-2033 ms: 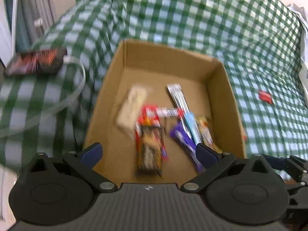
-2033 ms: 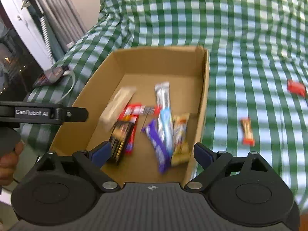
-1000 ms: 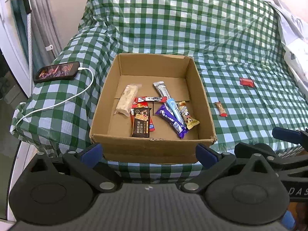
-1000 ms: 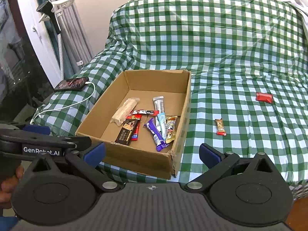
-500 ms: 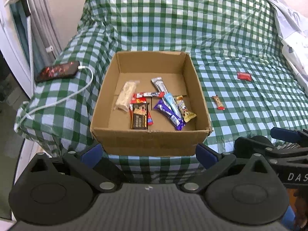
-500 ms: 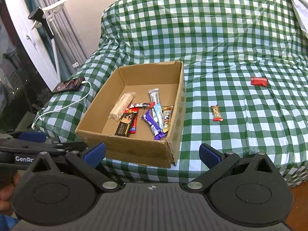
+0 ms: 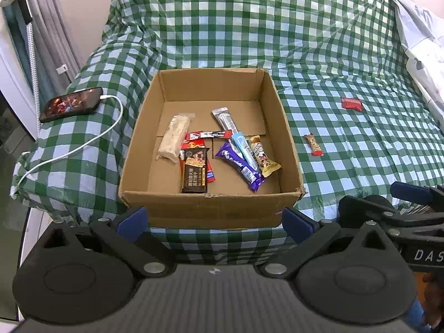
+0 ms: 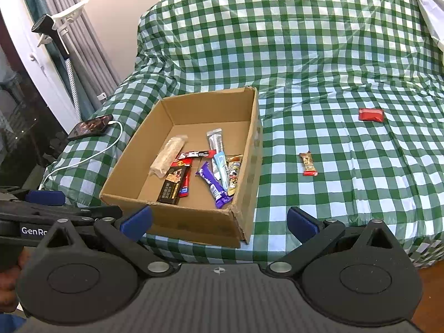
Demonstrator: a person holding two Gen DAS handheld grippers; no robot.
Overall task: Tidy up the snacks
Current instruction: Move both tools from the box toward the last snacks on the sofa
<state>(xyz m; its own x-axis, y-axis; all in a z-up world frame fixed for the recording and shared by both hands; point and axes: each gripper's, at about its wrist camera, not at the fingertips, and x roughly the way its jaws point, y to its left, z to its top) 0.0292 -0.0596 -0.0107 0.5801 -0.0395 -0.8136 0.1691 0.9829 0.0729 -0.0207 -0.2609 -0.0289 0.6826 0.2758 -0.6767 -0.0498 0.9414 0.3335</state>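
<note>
**Inspector:** State of the fingers?

**Assistant:** Left gripper (image 7: 213,223): spread wide, nothing between them, hanging in front of the near wall of the cardboard box (image 7: 211,208). Right gripper (image 8: 219,223): likewise released and empty, off the box's near right corner.

**Inspector:** Contents of the box?

**Assistant:** It sits on the bed (image 7: 249,27), on a green-and-white checked cover, open at the top. Inside lie a pale wafer bar (image 7: 174,138), a dark chocolate bar (image 7: 195,173) over a red packet (image 7: 195,144), a silver stick (image 7: 226,120), a light blue stick (image 7: 245,149), a purple bar (image 7: 241,166) and a yellow-ended bar (image 7: 263,156), loosely overlapping.

**Inspector:** Anything outside it?

**Assistant:** Two snacks lie on the cover to the right: a small brown bar (image 8: 308,163) near the box, and a red packet (image 8: 371,114) well apart.

**Inspector:** Differences between views?

**Assistant:** The left view shows the phone (image 7: 71,105) and its white cable (image 7: 83,145) plainly; the right view shows the box's right outer wall and a hand (image 8: 8,288) on the left gripper's handle.
</note>
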